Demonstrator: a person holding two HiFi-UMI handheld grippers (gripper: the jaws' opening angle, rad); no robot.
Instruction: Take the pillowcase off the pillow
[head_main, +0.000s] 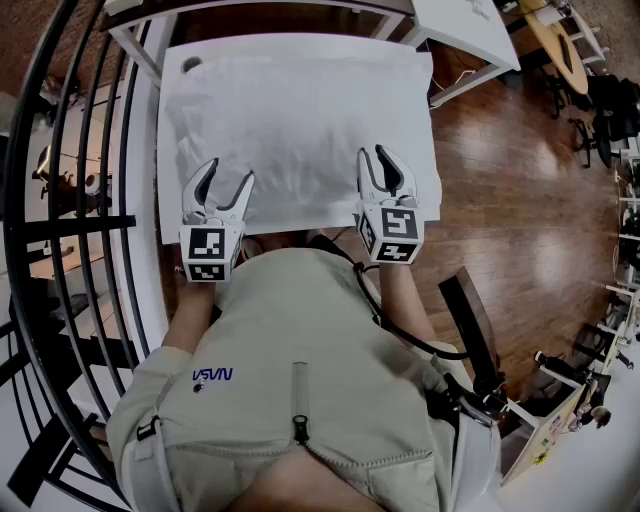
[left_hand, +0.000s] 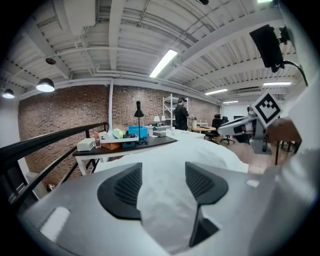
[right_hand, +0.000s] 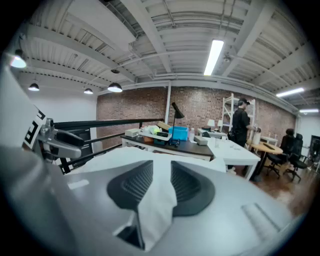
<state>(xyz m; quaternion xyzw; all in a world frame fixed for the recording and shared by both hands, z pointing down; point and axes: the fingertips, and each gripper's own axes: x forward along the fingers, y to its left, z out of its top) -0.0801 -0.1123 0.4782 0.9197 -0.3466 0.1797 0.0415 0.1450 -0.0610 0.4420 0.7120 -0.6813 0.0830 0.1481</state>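
The white table (head_main: 300, 40) carries the pillow (head_main: 300, 130), which lies flat inside its pillowcase (head_main: 300, 205). At the pillow's near edge my right gripper (head_main: 388, 178) is clenched on a fold of the case. My left gripper (head_main: 222, 190) stands released, with cloth between its pads but not pinched. I'd close the left on case fabric only, then peel evenly with both

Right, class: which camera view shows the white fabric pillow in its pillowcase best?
The head view: the white pillow in its pillowcase shows almost whole. The left gripper view shows only fabric running off between the left gripper's spread jaws; the right gripper view only a fold pinched by the right gripper.
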